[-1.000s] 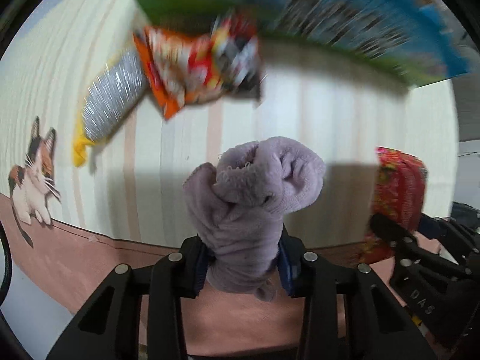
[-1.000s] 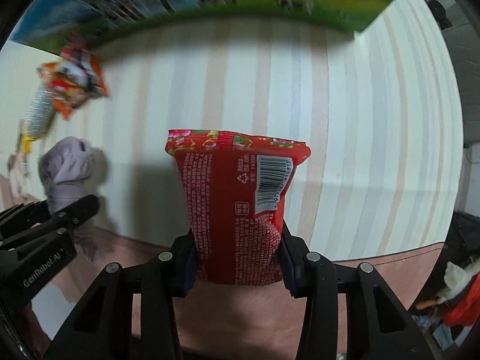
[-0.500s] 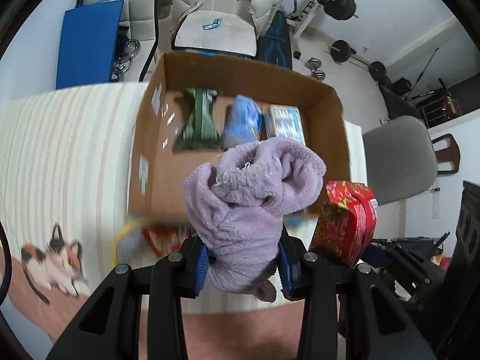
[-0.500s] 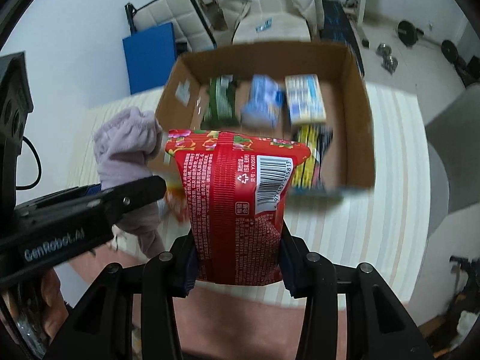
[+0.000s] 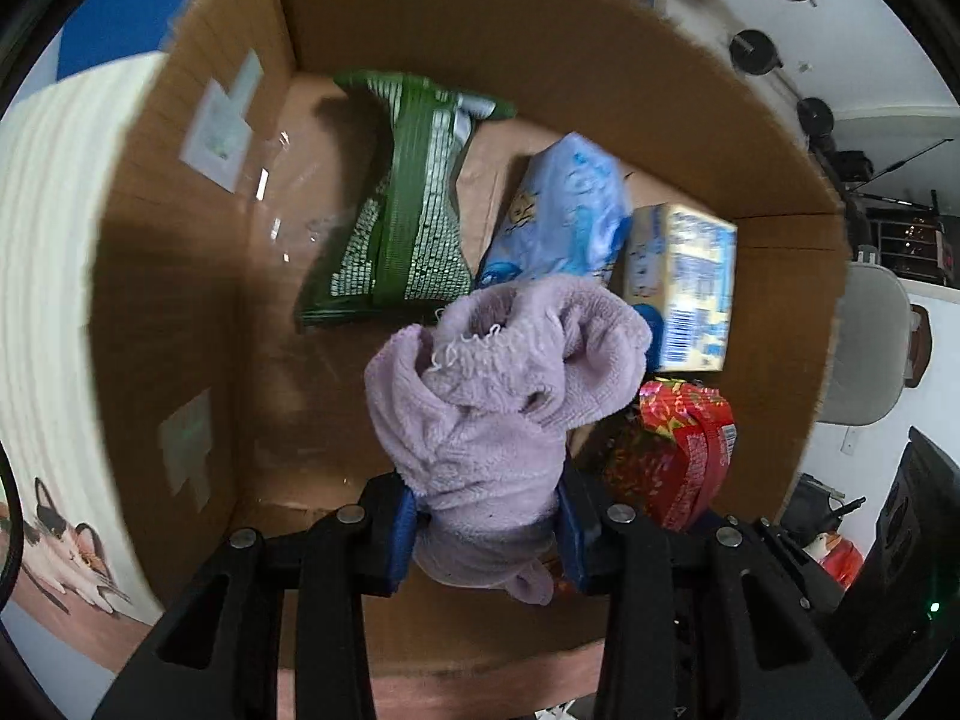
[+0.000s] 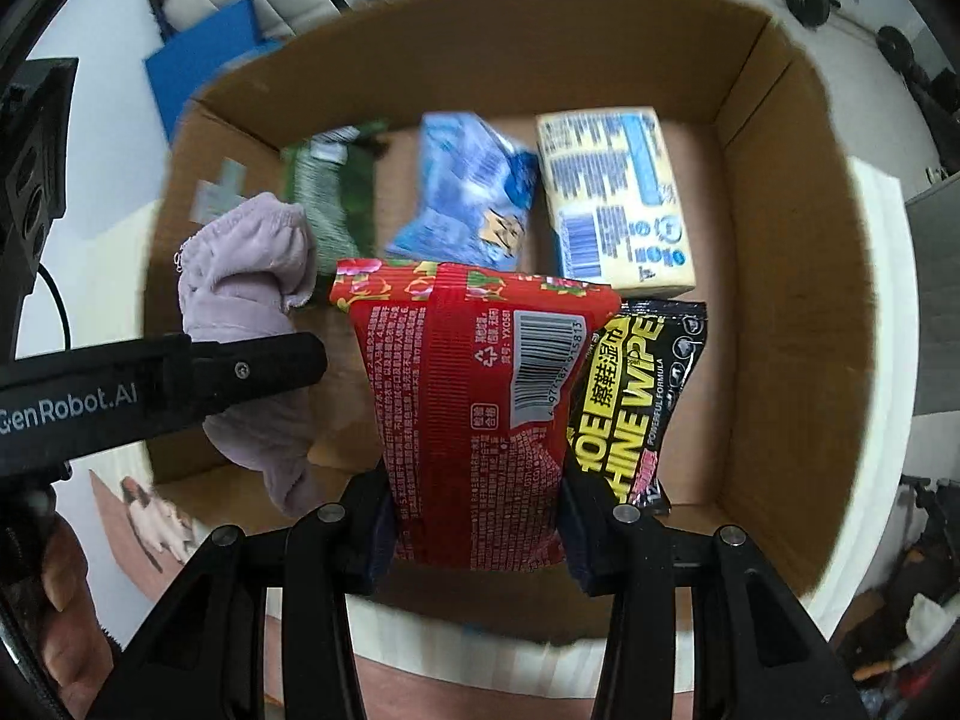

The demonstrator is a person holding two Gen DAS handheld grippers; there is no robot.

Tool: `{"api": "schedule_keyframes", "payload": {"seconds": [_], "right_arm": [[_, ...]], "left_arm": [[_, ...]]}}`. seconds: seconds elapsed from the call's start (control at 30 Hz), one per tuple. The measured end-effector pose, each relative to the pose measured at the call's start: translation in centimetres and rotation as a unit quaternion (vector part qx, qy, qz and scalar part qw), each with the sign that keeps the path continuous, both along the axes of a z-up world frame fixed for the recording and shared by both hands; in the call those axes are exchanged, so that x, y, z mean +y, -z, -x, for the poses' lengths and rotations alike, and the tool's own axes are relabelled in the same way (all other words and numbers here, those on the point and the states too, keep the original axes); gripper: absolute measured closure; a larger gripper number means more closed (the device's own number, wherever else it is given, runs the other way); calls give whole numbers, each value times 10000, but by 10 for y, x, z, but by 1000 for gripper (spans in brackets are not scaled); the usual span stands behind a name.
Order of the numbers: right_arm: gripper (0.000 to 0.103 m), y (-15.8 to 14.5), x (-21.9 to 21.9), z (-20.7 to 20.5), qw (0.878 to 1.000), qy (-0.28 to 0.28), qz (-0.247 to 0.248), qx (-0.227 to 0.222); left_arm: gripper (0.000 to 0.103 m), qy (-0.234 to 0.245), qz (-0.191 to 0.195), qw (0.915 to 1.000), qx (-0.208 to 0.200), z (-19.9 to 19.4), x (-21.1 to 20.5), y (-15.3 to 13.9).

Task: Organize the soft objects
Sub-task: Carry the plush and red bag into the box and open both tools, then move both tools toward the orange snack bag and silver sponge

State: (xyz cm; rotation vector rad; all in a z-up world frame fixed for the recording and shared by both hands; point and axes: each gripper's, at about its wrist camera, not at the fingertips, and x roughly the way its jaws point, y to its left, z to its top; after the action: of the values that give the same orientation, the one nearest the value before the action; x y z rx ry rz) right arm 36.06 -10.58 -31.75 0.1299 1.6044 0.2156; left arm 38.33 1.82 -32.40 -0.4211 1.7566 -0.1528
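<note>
My left gripper is shut on a lilac towel and holds it over the open cardboard box. My right gripper is shut on a red snack packet, also held over the box. The towel shows at the left in the right wrist view, with the left gripper's finger across it. The red packet shows at the right in the left wrist view.
In the box lie a green packet, a blue packet, a yellow-blue carton and a black wipes pack. The box stands on a striped table. A grey chair stands at the right.
Both grippers have swung up from the table and moved forward over the box, each still holding its item. The box now fills both views.
</note>
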Motion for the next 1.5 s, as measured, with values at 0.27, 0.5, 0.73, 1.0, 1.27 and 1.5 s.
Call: {"api": "schedule_keyframes", "payload": {"seconds": [0.27,0.5,0.73,1.0,1.27,1.5], "right_arm": [[55,27,5,-15,9996,-55,161,239],[19,9,10,-16,9994,-117,266,167],[0,-28,13,-9,9992,-47,342,-179],[0,-77,15,25,9974,96,-54,-714],[0,-86,47,107,9897,-74,-860,-1140],[0,-22,95,137,9921,-277,-835,-891]], "left_arm": [[64,352,-107,9987,344,-3,-13,22],[15,511,-336,9979,-212,0,-11,-15],[4,511,-612,9935,-807,23,4,-65],[4,202,-1242,9770,-1721,71,67,-125],[4,134,-2616,9485,-1782,157,110,-104],[4,314,-2940,9479,-1187,195,140,-22]]}}
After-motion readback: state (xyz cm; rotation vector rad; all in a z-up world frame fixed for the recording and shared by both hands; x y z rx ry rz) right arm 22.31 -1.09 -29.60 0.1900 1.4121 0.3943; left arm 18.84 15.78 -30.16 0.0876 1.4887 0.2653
